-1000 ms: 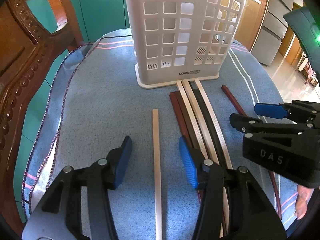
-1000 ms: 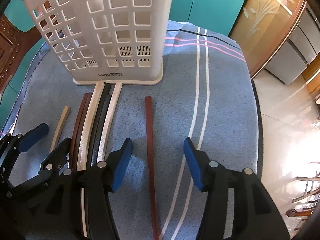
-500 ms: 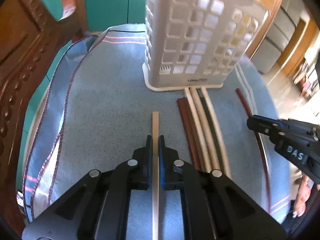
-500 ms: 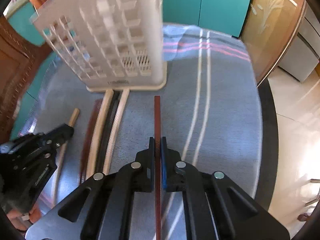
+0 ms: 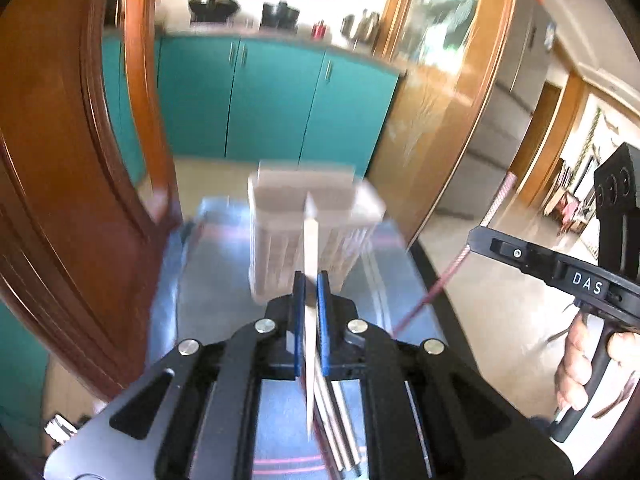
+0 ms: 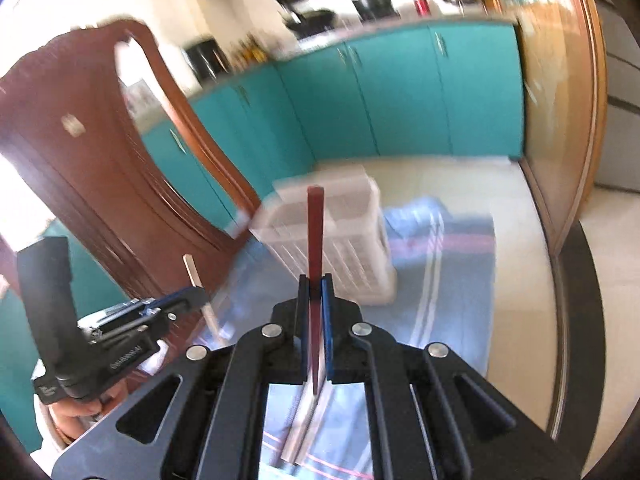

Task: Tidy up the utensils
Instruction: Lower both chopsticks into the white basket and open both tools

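Now both tongs are clamped on chopsticks, up off the bench!

Left tongs (image 5: 311, 280) pinch a pale chopstick (image 5: 311, 240); right tongs (image 6: 315, 280) pinch a dark red chopstick (image 6: 314, 232). Each stick juts forward in front of the blurred white basket (image 6: 360, 248), which stands on the blue cloth (image 6: 452, 280). More sticks (image 5: 340, 420) lie on the cloth below the left tongs.

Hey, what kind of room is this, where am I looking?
Most likely a home kitchen and dining area: teal cabinets under a counter with pots, a carved wooden chair, and a cloth-covered table.
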Demonstrator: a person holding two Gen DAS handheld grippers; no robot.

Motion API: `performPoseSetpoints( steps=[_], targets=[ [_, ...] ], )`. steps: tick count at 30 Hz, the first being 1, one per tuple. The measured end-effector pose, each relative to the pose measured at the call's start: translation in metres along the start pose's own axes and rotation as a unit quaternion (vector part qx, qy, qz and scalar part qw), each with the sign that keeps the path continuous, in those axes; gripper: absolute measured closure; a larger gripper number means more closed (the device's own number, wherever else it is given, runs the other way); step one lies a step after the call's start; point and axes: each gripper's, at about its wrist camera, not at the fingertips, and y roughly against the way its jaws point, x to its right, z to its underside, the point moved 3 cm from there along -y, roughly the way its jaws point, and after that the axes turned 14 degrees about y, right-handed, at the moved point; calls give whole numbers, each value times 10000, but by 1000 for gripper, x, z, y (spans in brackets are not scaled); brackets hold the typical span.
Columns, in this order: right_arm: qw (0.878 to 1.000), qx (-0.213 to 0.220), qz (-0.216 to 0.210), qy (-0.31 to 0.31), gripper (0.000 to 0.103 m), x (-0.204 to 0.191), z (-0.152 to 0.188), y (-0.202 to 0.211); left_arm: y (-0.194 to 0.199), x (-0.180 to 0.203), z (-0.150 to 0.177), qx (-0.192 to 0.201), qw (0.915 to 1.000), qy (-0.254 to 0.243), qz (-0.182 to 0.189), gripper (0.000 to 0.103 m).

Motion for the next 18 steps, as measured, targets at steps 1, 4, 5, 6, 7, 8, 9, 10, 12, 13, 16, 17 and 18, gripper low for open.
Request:
performPoseSetpoints(
  steps=[1,4,5,6,7,8,9,10,12,13,16,17,18],
  targets=[
    [9999,157,-27,19,96,-2,-10,7,11,7,-17,209,9998,-24,48,96],
    [9971,764,31,57,96,-4,-50,29,39,28,-64,859,9962,-74,139,96],
    [9946,1024,135,39,96,-1,-66,35,44,33,-81,1086,9940,-62,124,96],
    [9921,1230,243,38,96,3,-79,37,46,35,-92,1236,9923,-48,102,96],
    [9897,1386,364,28,96,8,-89,39,48,38,-109,1443,9895,-11,63,96],
    [9878,1478,491,-10,96,14,-94,38,48,40,-121,1579,9874,20,46,96],
    [9865,1523,605,-58,96,24,-98,30,46,40,-130,1689,9856,65,34,96],
    [9848,1573,730,-143,96,33,-102,23,40,41,-140,1802,9836,90,-33,96],
    [9839,1491,959,-213,96,48,-102,5,25,42,-145,1951,9805,76,-222,96],
    [9844,1419,1021,-219,96,51,-98,-4,13,39,-142,1956,9803,80,-277,96],
    [9879,1124,998,-370,96,64,-83,-38,-21,27,-131,1771,9833,230,-362,96],
    [9888,1036,1003,-391,96,67,-78,-46,-35,22,-125,1645,9851,311,-382,96],
    [9894,955,1021,-385,96,68,-73,-52,-48,17,-116,1518,9867,399,-426,96]
  ],
)
